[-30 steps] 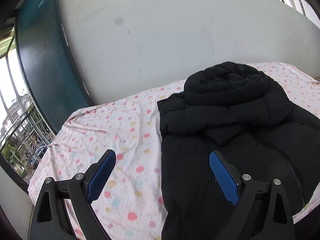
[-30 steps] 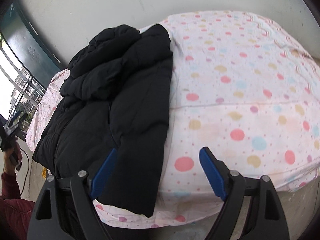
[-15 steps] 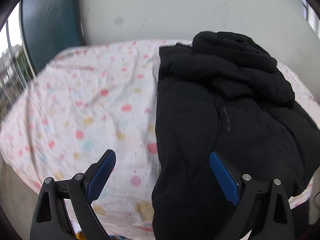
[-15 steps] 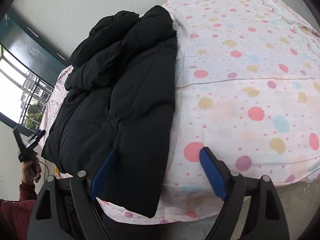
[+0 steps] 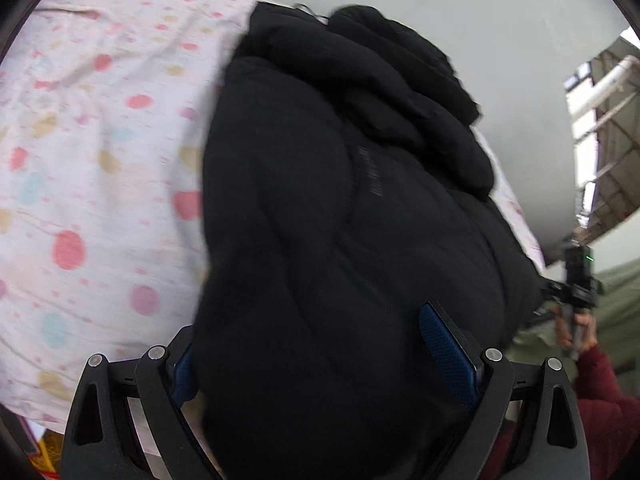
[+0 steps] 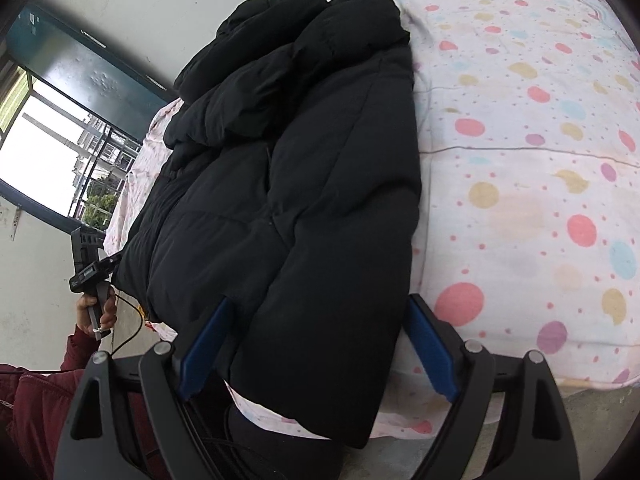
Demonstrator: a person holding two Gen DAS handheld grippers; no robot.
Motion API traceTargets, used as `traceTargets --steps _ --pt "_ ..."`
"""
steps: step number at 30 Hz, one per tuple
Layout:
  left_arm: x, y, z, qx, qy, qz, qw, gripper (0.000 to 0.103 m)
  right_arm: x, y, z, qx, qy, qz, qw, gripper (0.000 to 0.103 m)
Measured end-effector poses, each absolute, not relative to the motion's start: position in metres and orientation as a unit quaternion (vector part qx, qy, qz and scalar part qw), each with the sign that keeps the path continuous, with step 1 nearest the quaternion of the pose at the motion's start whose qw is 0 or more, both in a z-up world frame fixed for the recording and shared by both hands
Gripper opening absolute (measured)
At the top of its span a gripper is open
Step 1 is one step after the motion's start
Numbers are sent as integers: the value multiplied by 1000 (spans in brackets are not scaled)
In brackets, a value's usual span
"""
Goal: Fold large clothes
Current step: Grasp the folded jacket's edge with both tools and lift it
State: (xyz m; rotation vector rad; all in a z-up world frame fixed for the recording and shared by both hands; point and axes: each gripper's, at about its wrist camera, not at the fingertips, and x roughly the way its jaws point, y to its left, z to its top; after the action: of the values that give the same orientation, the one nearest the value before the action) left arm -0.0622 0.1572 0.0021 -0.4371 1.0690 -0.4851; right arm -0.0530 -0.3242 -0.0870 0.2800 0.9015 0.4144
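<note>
A black puffer jacket (image 5: 340, 200) lies lengthwise on a bed, its hood bunched at the far end by the wall. Its near hem hangs over the bed's front edge. My left gripper (image 5: 308, 328) is open low over the hem's left part; the padding bulges between the fingers and hides most of the left pad. My right gripper (image 6: 316, 300) straddles the hem's right corner of the jacket (image 6: 312, 184). Its jaws are opening, with jacket between them and no pad pressing on it. Each view also shows the other gripper in a hand, the right gripper (image 5: 578, 280) and the left gripper (image 6: 90, 256).
A white sheet with coloured dots (image 6: 520, 160) covers the bed (image 5: 80, 160) on both sides of the jacket. A pale wall (image 5: 500, 20) runs behind the bed. A barred window (image 6: 52, 152) with a dark teal frame is at the left. A dark red sleeve (image 6: 36, 408) is near the bed's front.
The left gripper has sunk and rolled toward the jacket's near hem, which now fills the space between its fingers. The right gripper has edged closer, so the hem's right corner lies between its fingers.
</note>
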Motion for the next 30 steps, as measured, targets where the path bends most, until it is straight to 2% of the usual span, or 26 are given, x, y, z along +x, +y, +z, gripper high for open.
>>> traceTargets --steps 6,9,10,11,13,14,16,17,19,22,30 --pt "-71 156 10 -249 498 -272 785 92 -49 -323 -85 178 424 230 858 86" --pt "-71 159 8 -277 495 -287 772 85 -51 -314 -88 158 432 236 856 85" --pt "-71 160 7 -285 495 -289 768 79 -50 -314 -87 158 432 237 856 84" --pt "-69 160 5 -292 496 -293 763 75 -48 -314 -88 166 434 240 852 81" --pt "-67 157 0 -297 503 -296 755 51 -42 -312 -90 170 438 241 849 58" --pt "-64 155 -5 -305 509 -298 747 47 -41 -312 -92 169 440 240 849 54" --pt "-63 154 -9 -322 516 -308 731 36 -39 -311 -96 172 444 246 844 37" --pt "-63 153 -8 -325 517 -313 728 33 -41 -312 -97 171 442 252 844 34" --pt "-65 152 -3 -331 510 -321 726 22 -44 -312 -95 179 431 262 845 24" --pt "-67 157 10 -361 473 -336 731 15 -49 -312 -87 190 406 274 851 17" --pt "-46 166 79 -415 338 -371 759 12 -49 -316 -36 205 306 277 888 13"
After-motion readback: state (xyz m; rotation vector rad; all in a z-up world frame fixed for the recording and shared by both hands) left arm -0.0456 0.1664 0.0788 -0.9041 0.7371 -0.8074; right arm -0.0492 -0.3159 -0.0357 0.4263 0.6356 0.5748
